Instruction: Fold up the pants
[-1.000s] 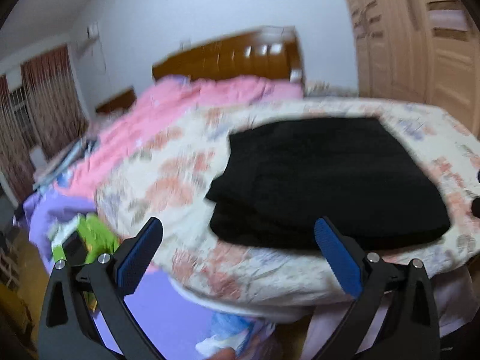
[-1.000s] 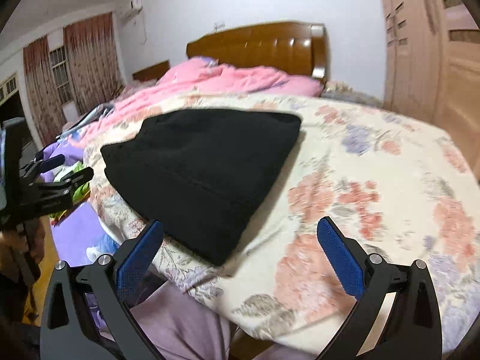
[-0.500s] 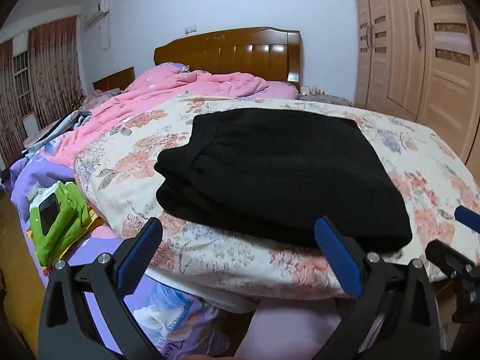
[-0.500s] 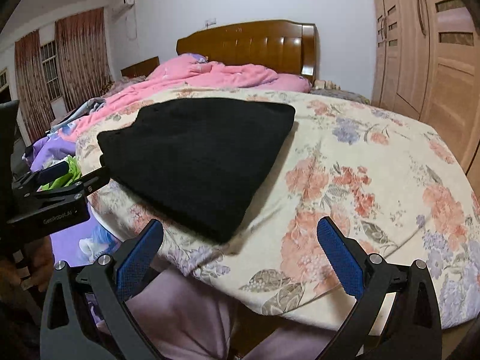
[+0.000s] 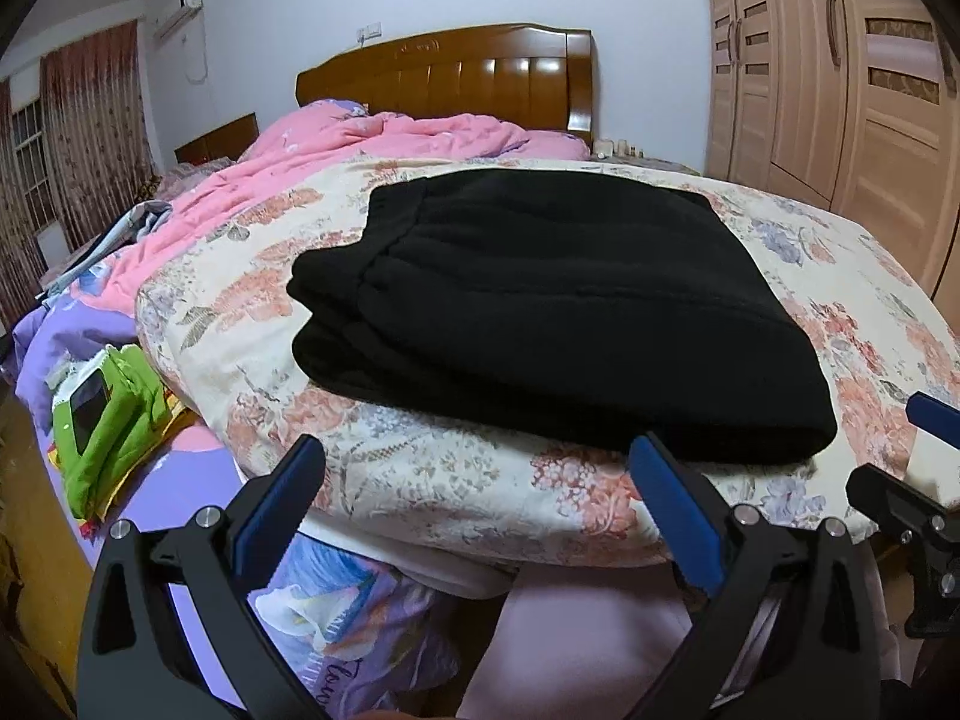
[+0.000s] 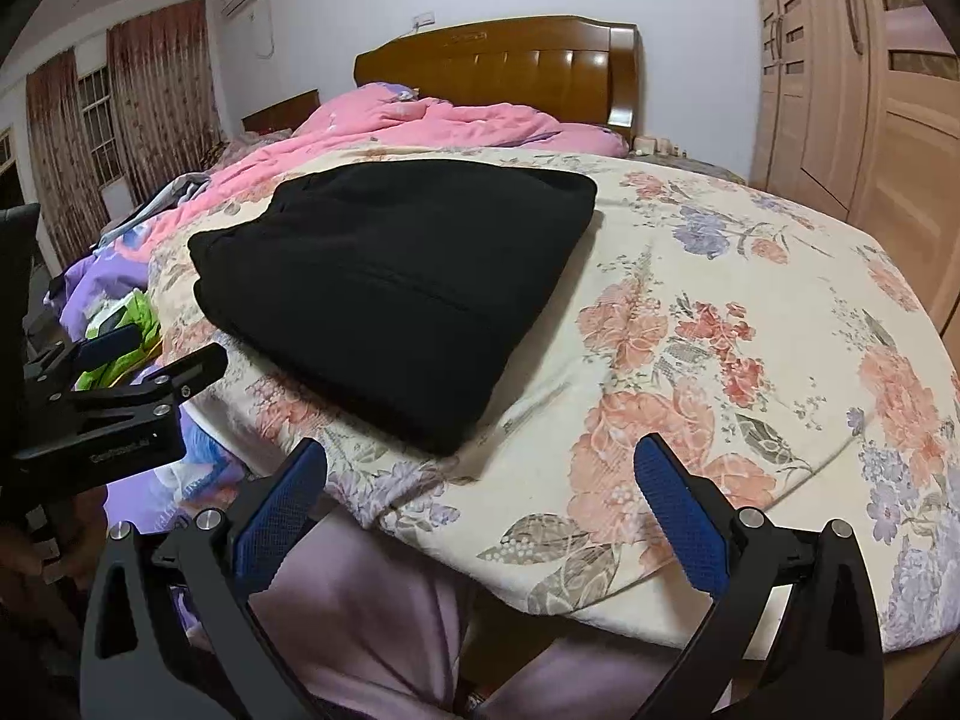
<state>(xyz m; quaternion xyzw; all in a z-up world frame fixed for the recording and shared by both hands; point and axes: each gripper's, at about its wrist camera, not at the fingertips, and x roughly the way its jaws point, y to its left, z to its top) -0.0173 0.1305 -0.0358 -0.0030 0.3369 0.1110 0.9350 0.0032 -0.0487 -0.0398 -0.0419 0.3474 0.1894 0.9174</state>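
Black pants (image 5: 558, 306) lie folded into a compact stack on the floral quilt (image 5: 252, 312) near the bed's foot; the same pants (image 6: 396, 276) fill the left half of the right wrist view. My left gripper (image 5: 474, 510) hangs open below the quilt's front edge, nothing between its blue pads. My right gripper (image 6: 480, 510) is open too, held off the bed's edge to the right of the stack. Each gripper shows in the other's view: the right one (image 5: 924, 480) at the right edge, the left one (image 6: 120, 384) at the left edge.
A pink duvet (image 5: 336, 156) is bunched before the wooden headboard (image 5: 456, 78). A wardrobe (image 5: 840, 72) stands on the right. A green item (image 5: 108, 414) and purple bedding (image 5: 54, 348) lie low on the left. Bare floral quilt (image 6: 750, 330) spreads right of the pants.
Both grippers have drawn back and settled lower off the foot of the bed. The left view swung right, bringing the pants to centre. The pants have not moved.
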